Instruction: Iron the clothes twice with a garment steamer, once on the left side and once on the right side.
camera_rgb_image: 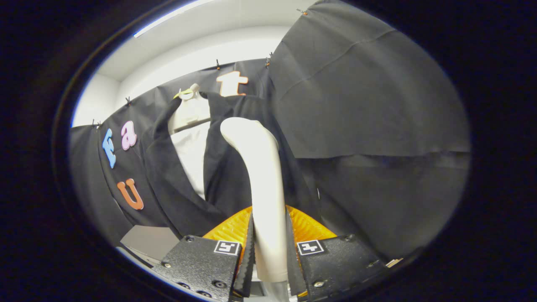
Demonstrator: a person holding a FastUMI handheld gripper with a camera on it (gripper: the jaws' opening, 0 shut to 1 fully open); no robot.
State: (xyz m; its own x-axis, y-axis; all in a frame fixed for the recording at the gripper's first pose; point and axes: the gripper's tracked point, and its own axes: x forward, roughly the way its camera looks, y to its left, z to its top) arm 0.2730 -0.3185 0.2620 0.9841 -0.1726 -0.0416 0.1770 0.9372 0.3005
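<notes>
A cream garment steamer stands upright between my fingers, and my gripper is shut on its handle, with both ribbed pads pressing its sides. Its curved head rises ahead of the fingers and rests against the right half of a black jacket. The jacket hangs open over a white shirt on a pale mannequin hanger against the booth wall. The steamer's head hides part of the jacket's right front panel.
A black cloth curtain hangs close on the right, beside the jacket. A grey box or ledge sits low to the left of the fingers. White wall and ceiling show above the cloth.
</notes>
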